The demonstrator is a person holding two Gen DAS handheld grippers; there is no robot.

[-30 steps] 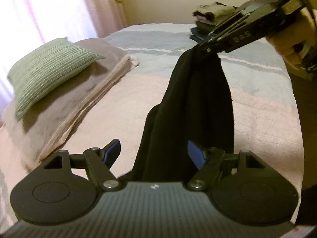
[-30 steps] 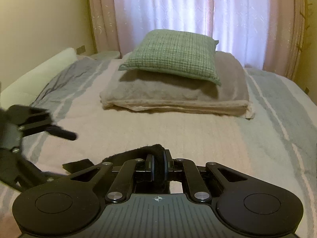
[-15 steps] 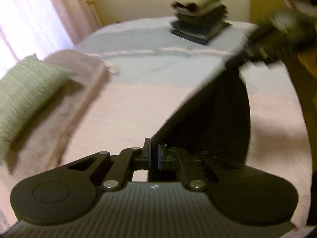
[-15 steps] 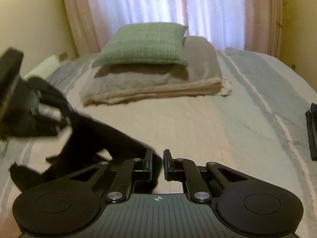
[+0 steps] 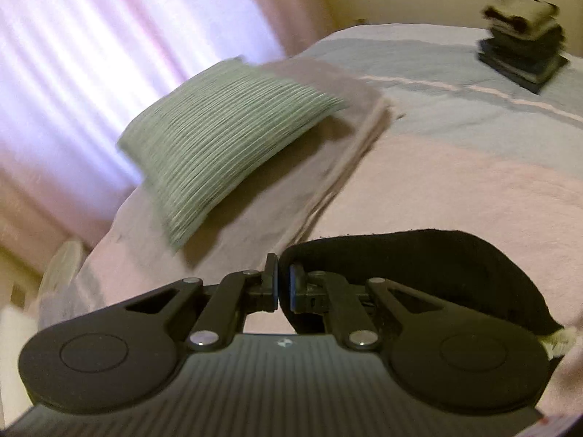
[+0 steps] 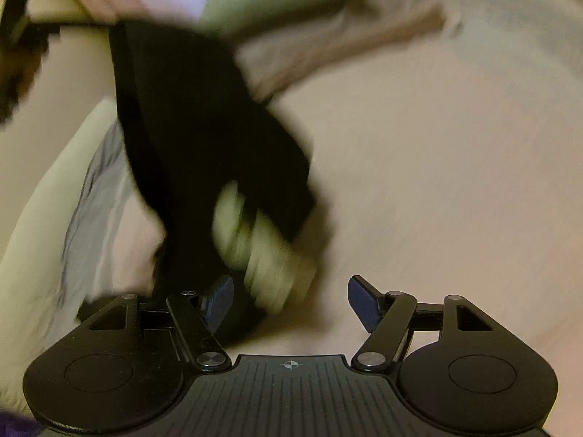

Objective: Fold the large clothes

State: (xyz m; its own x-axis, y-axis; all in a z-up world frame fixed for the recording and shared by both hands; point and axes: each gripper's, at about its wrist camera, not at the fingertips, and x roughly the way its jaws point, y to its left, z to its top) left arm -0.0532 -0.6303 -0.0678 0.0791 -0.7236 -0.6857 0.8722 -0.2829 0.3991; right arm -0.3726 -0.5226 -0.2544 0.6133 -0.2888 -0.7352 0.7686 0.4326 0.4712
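Across the striped bed [image 5: 473, 167], a black garment [image 6: 204, 134] with a pale ribbed cuff [image 6: 266, 251] hangs from the left gripper [image 5: 283, 287], clamped on its edge. Only the left view shows the folded stack [image 5: 524, 40]. Right gripper [image 6: 289, 300] fingers spread apart, empty.

No readable words, brand names or numbers show anywhere. The only marks are a small pale emblem on the left gripper's [image 5: 283, 287] ribbed housing and a crosshair symbol on the right gripper's [image 6: 290, 300] housing.
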